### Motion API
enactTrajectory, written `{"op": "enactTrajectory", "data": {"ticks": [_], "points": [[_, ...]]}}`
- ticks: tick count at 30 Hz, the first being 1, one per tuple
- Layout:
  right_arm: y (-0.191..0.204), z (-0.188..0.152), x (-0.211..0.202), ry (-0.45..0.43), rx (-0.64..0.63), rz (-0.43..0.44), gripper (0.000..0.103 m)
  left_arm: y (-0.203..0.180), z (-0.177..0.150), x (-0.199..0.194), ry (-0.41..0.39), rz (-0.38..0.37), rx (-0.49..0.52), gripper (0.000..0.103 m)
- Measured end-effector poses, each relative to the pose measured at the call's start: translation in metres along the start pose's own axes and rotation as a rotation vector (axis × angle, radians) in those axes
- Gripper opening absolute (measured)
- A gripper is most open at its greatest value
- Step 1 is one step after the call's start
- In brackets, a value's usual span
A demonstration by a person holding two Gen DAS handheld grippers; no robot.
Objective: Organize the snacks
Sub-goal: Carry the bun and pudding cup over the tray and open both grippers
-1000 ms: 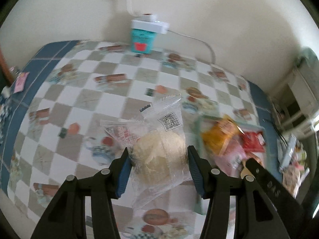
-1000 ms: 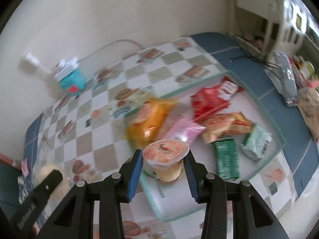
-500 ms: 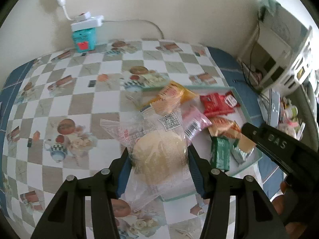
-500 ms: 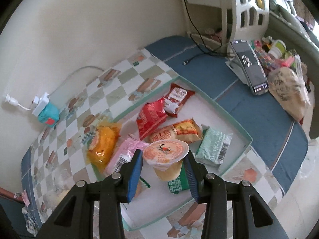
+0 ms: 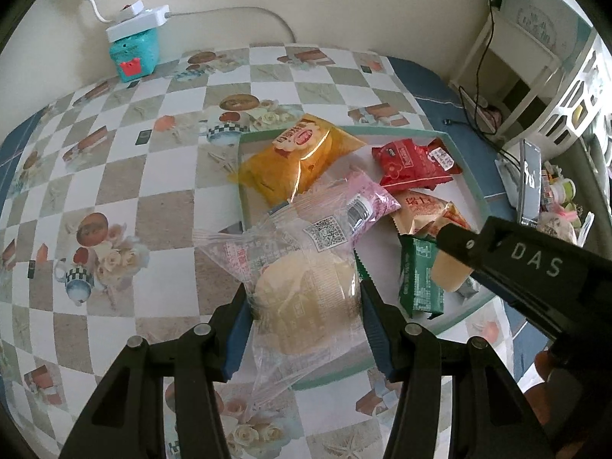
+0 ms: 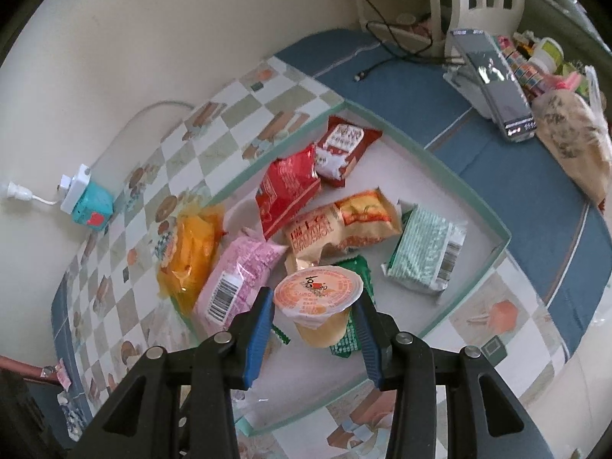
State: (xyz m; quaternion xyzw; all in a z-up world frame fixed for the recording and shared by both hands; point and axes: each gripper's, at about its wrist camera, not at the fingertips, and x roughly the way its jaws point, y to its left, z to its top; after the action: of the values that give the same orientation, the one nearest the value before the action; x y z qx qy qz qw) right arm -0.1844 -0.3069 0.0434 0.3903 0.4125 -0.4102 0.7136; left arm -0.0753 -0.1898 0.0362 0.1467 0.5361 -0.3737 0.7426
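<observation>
Checkered glossy oilcloth covers the counter, where a shallow green-rimmed tray holds crinkly foil packets. Left gripper fingers pinch a soft round bun in clear, slippery wrap above the tray's near edge; it could slide out. Right gripper fingers clamp a foil-lidded orange jelly cup over the tray; squeezing might buckle it.

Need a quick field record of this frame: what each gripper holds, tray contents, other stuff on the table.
left gripper: shut on clear-wrapped bun, over near tray edge
right gripper: shut on jelly cup, above tray
tray: teal rim, white floor
tray contents: yellow packet, pink packet, two red packets, orange packet, striped green packet, dark green packet
table extras: teal box with power strip, phone
</observation>
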Motion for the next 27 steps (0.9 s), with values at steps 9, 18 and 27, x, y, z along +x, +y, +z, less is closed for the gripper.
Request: {"op": "enactTrajectory", "data": {"ticks": [9,18,27], "points": [[0.004,-0.004,0.014,0.054,-0.014,-0.005,0.047,-0.006,0.0,0.011,0.012,0.004,0.018,0.056],[0.001,-0.004,0.017,0.07,0.012,-0.013,0.051,-0.006,0.0,0.013,0.025,-0.001,0.021,0.056],[-0.002,-0.004,0.014,0.066,0.025,-0.027,0.061,0.0,0.003,0.007,0.009,-0.01,0.003,0.071]]}}
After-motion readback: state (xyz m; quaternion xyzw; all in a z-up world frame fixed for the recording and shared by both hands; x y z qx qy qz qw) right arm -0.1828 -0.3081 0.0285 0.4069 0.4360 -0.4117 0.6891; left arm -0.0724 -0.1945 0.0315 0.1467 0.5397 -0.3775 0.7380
